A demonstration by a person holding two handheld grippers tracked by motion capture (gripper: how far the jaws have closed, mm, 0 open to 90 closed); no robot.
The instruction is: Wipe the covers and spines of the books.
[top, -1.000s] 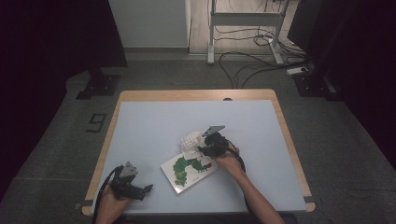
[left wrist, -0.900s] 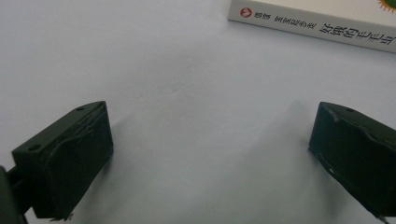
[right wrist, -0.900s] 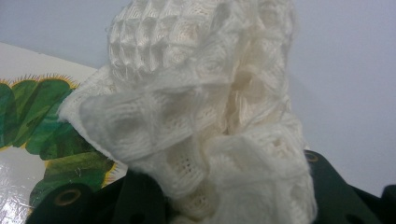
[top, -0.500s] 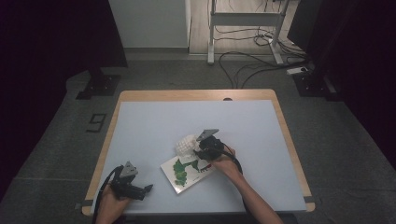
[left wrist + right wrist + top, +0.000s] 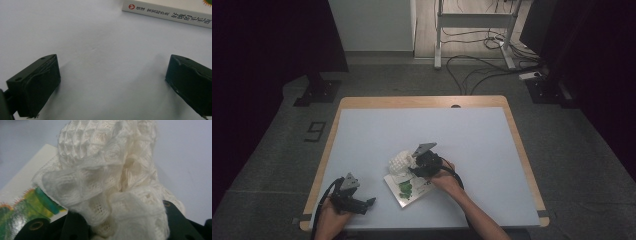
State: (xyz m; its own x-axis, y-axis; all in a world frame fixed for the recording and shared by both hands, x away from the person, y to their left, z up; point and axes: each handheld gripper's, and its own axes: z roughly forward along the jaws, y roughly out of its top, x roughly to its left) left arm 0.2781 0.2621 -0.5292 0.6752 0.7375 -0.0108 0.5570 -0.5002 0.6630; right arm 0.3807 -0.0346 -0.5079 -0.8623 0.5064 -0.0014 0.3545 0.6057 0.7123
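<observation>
Hidden under the bunched white waffle cloth (image 5: 107,182): part of the book (image 5: 22,195) cover (green drawing). Right gripper (image 5: 412,167) clenched on the cloth; left gripper (image 5: 112,82) released.

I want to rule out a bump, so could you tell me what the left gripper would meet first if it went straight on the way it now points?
Probably the spine edge of the white picture book. The left gripper stands open over bare pale blue table, and the book lies ahead, slightly right of centre; depth is unclear.
</observation>
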